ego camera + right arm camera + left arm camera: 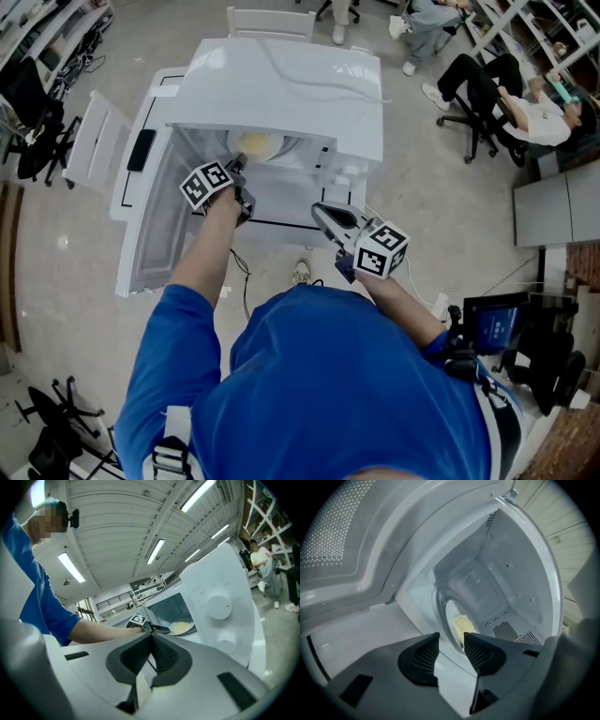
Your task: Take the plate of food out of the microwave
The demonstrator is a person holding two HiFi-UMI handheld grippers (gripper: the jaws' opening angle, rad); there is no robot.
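The white microwave stands with its door swung open to the left. Inside, on the turntable, lies a plate of yellow food, also seen in the left gripper view and the right gripper view. My left gripper is at the mouth of the cavity, short of the plate. Its jaws stand open with nothing between them. My right gripper hangs in front of the control panel, below two round knobs, shut and empty.
The open door blocks the left side. A cable runs along the floor under the microwave. Seated people on office chairs are at the back right. A white chair stands behind the microwave, and a monitor to my right.
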